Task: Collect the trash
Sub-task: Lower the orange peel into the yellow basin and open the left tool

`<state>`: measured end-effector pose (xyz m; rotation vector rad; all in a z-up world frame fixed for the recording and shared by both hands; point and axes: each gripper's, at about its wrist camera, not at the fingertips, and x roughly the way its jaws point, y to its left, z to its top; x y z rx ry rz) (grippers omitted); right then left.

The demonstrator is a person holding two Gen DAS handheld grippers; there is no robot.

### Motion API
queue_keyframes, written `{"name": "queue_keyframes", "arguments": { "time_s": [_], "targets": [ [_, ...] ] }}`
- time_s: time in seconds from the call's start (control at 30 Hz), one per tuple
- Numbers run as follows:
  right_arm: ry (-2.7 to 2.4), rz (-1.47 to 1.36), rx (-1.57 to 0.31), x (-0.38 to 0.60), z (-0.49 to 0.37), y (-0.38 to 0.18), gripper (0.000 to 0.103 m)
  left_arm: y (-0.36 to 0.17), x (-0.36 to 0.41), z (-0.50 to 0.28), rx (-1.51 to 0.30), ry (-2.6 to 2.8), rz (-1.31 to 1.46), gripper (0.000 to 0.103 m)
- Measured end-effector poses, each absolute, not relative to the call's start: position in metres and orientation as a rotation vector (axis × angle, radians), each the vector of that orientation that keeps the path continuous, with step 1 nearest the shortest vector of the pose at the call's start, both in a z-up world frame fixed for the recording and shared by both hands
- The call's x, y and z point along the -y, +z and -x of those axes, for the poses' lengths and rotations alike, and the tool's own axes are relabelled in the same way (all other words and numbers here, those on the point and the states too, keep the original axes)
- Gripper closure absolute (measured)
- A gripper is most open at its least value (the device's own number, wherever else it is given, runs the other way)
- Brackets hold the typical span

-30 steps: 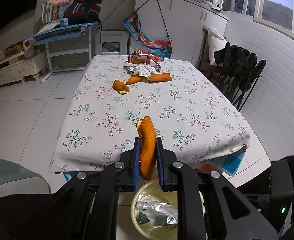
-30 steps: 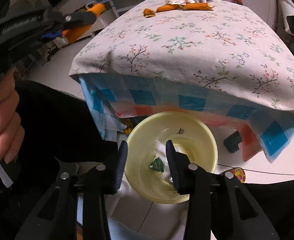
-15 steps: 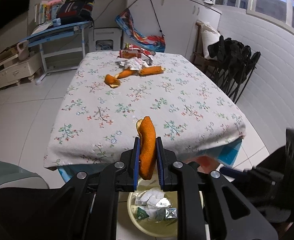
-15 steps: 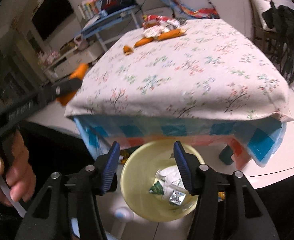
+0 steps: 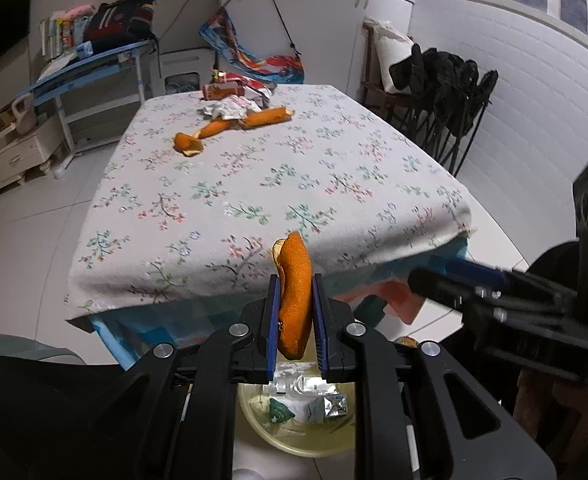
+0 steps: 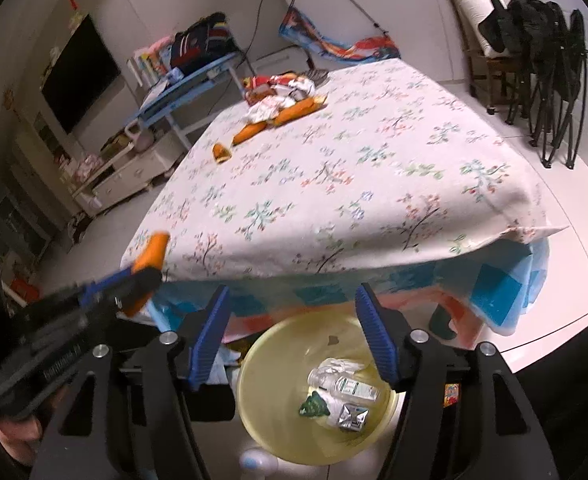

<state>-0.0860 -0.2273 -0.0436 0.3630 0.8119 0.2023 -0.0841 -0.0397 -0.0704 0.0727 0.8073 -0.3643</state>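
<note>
Now my left claw (image 5: 296, 316) pinches an orange peel (image 5: 294, 296) above the yellow bin (image 6: 277, 392); my right claw (image 6: 294, 332) gapes wide, empty

The bin (image 6: 281, 432) sits below the right claw (image 6: 294, 336), before the desk (image 6: 374, 200). Peels (image 5: 229, 126) lie far ahead on it, wrappers (image 5: 233, 98) behind them.

An orange peel strip (image 5: 294, 296) stands nearly upright, pinched between the blue pads of the left tool (image 5: 296, 320), above the yellow trash bin (image 6: 269, 392) on the floor. The bin holds a clear plastic bottle (image 6: 346, 384), a silver foil wrapper (image 6: 352, 416) and a green scrap (image 6: 314, 408). At the tabletop's far end lie more orange peels (image 5: 229, 124) beside crumpled wrappers (image 5: 233, 98).
</note>
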Motion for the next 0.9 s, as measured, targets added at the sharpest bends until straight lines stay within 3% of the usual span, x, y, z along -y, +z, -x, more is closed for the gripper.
{"name": "queue_keyframes", "arguments": {
  "time_s": [0.4, 0.5, 0.63, 0.9],
  "targets": [
    [0.176, -0.399, -0.786, 0.237, 0.086, -0.041, 0.038, -0.086, 0.061, 0.098, -0.877, -0.439, -0.123, 0.087],
    [0.174, -0.403, -0.784, 0.238, 0.086, -0.04, 0.038, -0.091, 0.063, 0.098, -0.902, -0.454, -0.126, 0.081],
    [0.175, -0.403, -0.784, 0.239, 0.085, -0.04, 0.037, -0.09, 0.063, 0.097, -0.899, -0.445, -0.121, 0.065],
    [0.174, -0.403, -0.782, 0.241, 0.085, -0.04, 0.036, -0.088, 0.056, 0.093, -0.898, -0.423, -0.089, 0.059]
  ]
}}
